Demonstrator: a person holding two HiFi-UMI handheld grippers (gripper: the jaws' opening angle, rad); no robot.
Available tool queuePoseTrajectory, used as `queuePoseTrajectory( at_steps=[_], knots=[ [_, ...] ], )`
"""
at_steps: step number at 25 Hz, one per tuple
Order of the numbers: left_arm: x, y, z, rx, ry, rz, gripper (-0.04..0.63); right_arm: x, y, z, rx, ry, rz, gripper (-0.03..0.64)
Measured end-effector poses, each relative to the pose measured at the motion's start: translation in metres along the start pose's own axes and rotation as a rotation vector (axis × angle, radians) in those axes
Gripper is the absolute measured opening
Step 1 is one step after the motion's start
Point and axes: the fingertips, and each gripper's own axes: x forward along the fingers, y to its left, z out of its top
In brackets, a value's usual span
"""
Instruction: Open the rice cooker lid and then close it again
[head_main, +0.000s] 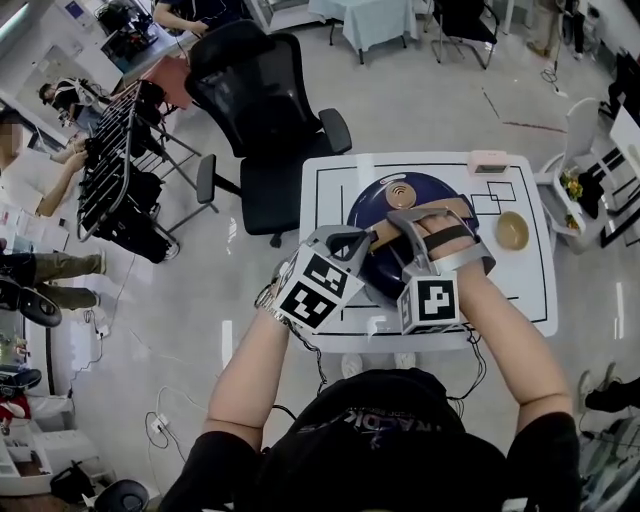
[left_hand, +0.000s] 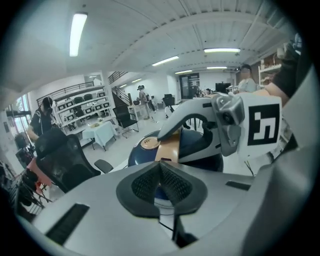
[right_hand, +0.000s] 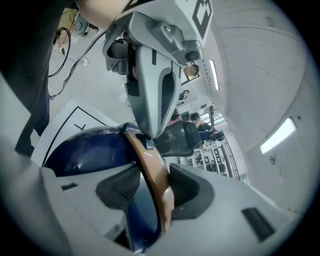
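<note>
From the head view, the dark blue rice cooker (head_main: 372, 205) sits mid-surface (head_main: 325, 205) on the marked white mat, close in front of the person so both arms reach its lid. The lid looks down. The left claw (head_main: 372, 243) and the right claw (head_main: 400, 218) converge over the top. A small tan bowl (head_main: 511, 230) stands well clear to the right. In the left gripper view, the pads (left_hand: 172, 184) meet with nothing between them; this claw probably hovers as a steadying or pushing tool. In the right gripper view, the jaws stand wide with the tan handle (right_hand: 155, 165) filling the gap. Both pads seem to press on it, likely a hold for lifting the lid.
</note>
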Motion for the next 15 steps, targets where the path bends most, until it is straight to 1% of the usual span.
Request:
queuePoseTrajectory(
  at_steps=[3, 8, 11, 15],
  knots=[
    [0.0002, 0.0011, -0.0023, 0.009, 0.003, 0.012, 0.0, 0.0003, -0.0004, -0.0002, -0.008, 0.001, 0.003, 0.187],
    [0.0039, 0.0023, -0.0033, 0.0, 0.021, -0.009, -0.002, 0.0012, 0.0016, -0.0016, -0.006, -0.004, 0.012, 0.187],
    [0.0038, 0.0012, -0.0032, 0.018, 0.036, 0.011, -0.003, 0.0011, 0.0011, -0.0014, 0.001, -0.005, 0.011, 0.188],
    [0.0075, -0.0027, -0.0024, 0.031, 0.053, 0.004, -0.005, 0.0008, 0.0022, -0.0031, 0.004, -0.006, 0.014, 0.189]
  ],
)
